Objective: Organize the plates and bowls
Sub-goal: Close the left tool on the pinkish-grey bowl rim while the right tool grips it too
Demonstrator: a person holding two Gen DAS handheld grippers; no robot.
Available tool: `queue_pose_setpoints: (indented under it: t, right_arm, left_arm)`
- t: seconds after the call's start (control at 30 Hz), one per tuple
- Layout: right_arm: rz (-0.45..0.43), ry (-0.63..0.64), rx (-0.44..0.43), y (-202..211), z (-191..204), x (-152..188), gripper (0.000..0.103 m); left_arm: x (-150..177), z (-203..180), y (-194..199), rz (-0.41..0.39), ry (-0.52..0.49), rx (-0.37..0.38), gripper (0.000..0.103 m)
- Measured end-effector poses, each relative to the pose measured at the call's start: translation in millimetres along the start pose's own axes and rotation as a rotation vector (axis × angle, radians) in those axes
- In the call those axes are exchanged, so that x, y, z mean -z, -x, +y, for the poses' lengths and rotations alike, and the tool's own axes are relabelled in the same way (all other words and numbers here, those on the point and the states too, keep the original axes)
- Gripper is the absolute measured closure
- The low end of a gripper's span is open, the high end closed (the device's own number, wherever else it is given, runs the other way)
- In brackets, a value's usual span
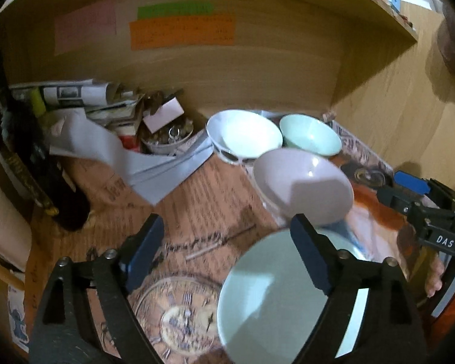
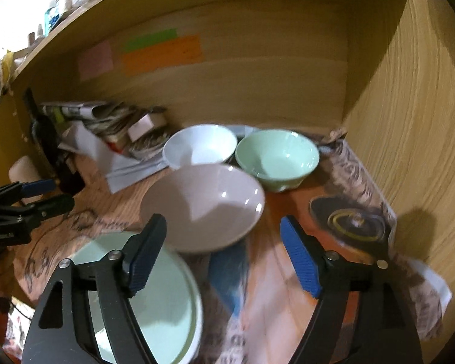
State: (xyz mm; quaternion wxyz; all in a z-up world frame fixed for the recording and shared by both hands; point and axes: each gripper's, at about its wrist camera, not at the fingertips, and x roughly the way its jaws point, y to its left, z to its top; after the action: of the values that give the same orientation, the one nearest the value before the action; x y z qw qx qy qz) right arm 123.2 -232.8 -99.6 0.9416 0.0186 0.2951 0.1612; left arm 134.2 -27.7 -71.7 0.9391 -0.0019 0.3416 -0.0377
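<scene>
Back left of the worktop (image 2: 276, 273): newspapers (image 1: 75, 94), loose white paper (image 1: 130, 163) and a dish of small metal bits (image 1: 170, 139), all just beside the white bowl (image 2: 200, 145); a dark bottle (image 1: 39, 163) stands far left. 3 empty bowls cluster at the back: white, green bowl (image 2: 277, 157) to its right, pink bowl (image 2: 203, 206) in front; a green plate (image 2: 157, 297), also empty, lies nearest. Left gripper (image 1: 227, 257) and right gripper (image 2: 224, 251) both spread wide, holding nothing.

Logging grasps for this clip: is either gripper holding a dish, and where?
Nothing is held. The left gripper and right gripper are both open, above the plate and pink bowl.
</scene>
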Motion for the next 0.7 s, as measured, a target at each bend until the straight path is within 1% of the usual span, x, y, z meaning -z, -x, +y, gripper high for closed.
queue_pose_setpoints:
  t: [0.13, 0.27, 0.4, 0.5, 0.6, 0.63, 0.7]
  right_arm:
    - [-0.005, 0.001, 0.016, -12.3, -6.2, -7.8, 0.027]
    - [0.024, -0.006, 0.015, -32.8, -15.1, -11.9, 0.027]
    - [0.061, -0.026, 0.009, -53.4, -24.8, -13.3, 0.027]
    - [0.087, -0.038, 0.008, -68.1, -30.1, -13.3, 0.027]
    - [0.114, -0.050, -0.001, -81.8, -35.5, -13.1, 0.027]
    - [0.126, -0.056, -0.011, -86.2, -36.8, -12.2, 0.028]
    - [0.143, -0.066, -0.023, -91.9, -38.4, -10.9, 0.034]
  left_arm:
    - [-15.4, -5.2, -19.4, 0.025, 0.011, 0.017, 0.016]
    - [-25.3, -11.4, -41.0, 0.050, -0.004, 0.017, 0.016]
    - [-31.4, -15.1, -70.2, 0.101, -0.023, 0.019, 0.016]
    - [-33.2, -15.5, -91.3, 0.147, -0.015, 0.028, 0.016]
    - [-35.4, -15.5, -105.5, 0.175, -0.012, 0.035, 0.016]
    - [-36.1, -15.2, -109.6, 0.182, -0.011, 0.039, 0.017]
    - [-36.7, -16.0, -116.8, 0.196, -0.011, 0.042, 0.020]
